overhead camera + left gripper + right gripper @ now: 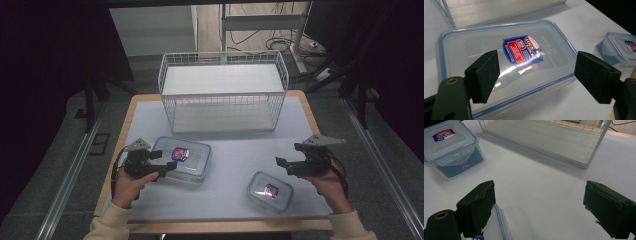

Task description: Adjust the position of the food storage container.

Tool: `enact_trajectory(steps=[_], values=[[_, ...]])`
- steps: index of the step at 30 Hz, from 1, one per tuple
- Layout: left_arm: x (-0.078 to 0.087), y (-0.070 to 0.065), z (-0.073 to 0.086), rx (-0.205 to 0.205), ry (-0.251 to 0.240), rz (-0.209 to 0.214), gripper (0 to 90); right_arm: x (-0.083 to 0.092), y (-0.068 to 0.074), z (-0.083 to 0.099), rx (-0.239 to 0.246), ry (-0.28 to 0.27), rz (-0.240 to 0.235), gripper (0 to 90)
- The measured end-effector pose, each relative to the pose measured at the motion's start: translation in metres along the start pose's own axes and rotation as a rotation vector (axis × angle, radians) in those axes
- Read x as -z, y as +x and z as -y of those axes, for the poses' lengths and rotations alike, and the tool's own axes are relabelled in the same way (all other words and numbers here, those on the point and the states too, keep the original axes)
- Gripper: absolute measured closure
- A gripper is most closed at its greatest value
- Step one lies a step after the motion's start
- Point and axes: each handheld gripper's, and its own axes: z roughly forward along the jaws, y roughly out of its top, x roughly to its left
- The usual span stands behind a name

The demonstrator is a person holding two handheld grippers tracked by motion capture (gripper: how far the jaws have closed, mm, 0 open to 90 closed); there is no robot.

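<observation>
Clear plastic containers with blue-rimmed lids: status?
Left hand-held gripper open over large clear plastic container, not gripping. Right hand-held gripper open, beside small one. White wire basket behind, clear.

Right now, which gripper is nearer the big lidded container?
Left. The left gripper hovers over the big container, jaws open above its lid. The right gripper is off to its right, past the small container, jaws open over the table.

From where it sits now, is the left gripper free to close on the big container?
Probably yes. The left gripper hangs open over the large container, nothing between them. Its lid looks wider than the gap between the jaws, so an edge may suit better.
</observation>
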Motion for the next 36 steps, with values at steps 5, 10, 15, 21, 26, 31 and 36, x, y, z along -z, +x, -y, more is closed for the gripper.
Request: enact_trajectory(steps=[5, 10, 15, 21, 26, 31, 36], values=[[0.003, 0.0, 0.001, 0.0, -0.008, 0.002, 21.6, -0.001, -0.002, 0.001, -0.001, 0.0, -0.011, 10.8], [0.006, -0.001, -0.003, -0.023, -0.011, -0.005, 21.8, -0.008, 0.001, 0.004, 0.015, 0.021, -0.016, 11.5], [0.011, -0.001, -0.003, -0.013, -0.011, -0.004, 22.8, -0.008, 0.008, 0.005, 0.026, 0.038, -0.03, 11.5], [0.015, -0.001, -0.005, -0.035, -0.007, -0.004, 39.8, -0.004, 0.01, 0.003, 0.047, 0.037, -0.015, 11.7], [0.013, -0.005, -0.003, -0.077, 0.039, 0.043, 72.1, -0.006, 0.005, 0.004, 0.031, 0.035, 0.001, 12.0], [0.007, -0.016, -0.002, -0.12, 0.093, 0.088, 88.7, -0.01, 0.006, 0.008, 0.035, 0.051, -0.006, 12.0], [-0.004, -0.026, -0.003, -0.179, 0.146, 0.122, 89.8, -0.011, 0.007, 0.009, 0.018, 0.059, -0.012, 12.0]])
